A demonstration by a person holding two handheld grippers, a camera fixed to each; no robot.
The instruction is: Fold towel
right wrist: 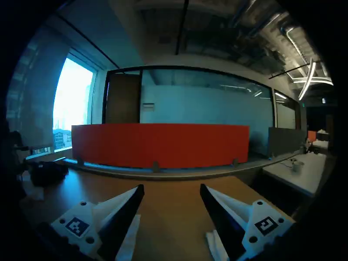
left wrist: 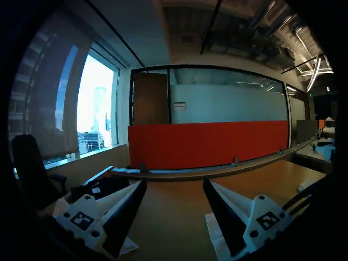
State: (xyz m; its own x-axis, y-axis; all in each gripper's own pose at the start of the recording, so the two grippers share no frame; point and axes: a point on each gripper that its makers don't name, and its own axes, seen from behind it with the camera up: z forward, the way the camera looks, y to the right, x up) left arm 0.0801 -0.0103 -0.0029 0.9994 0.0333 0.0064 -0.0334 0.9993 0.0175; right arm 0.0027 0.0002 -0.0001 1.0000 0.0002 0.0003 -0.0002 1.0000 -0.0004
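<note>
Towel (right wrist: pixel 130 237) seen low on bench (right wrist: pixel 174 217), fold judged unbegun. Left gripper (left wrist: pixel 174 180), right gripper (right wrist: pixel 172 186): fingers spread wide, empty. Edge to be grasped next.

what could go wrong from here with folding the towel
Both the left gripper and right gripper are open, and the towel peeks out as slivers beneath them, so a grab may miss or catch uneven layers. The black object sits on the table close to the left gripper; a swung towel might snag it.
</note>
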